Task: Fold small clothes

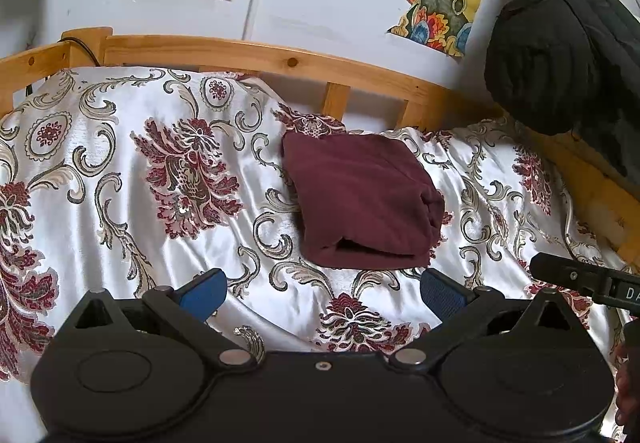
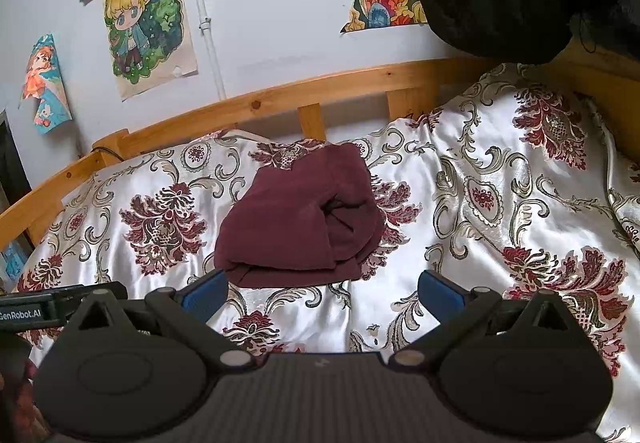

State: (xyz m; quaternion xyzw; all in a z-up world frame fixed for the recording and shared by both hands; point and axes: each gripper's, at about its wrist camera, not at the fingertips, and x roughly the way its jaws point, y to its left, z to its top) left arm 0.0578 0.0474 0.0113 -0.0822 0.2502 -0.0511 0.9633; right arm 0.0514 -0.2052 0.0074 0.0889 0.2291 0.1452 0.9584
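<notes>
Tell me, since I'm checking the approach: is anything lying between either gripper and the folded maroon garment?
Nothing visible is. Only the bare floral bedspread lies between the open left gripper and the maroon garment, and likewise ahead of the open right gripper. The black coat hangs off to the right, clear of both paths.

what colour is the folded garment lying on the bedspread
Dark maroon, plain with no pattern. The folded garment shows best in the left wrist view.
</notes>
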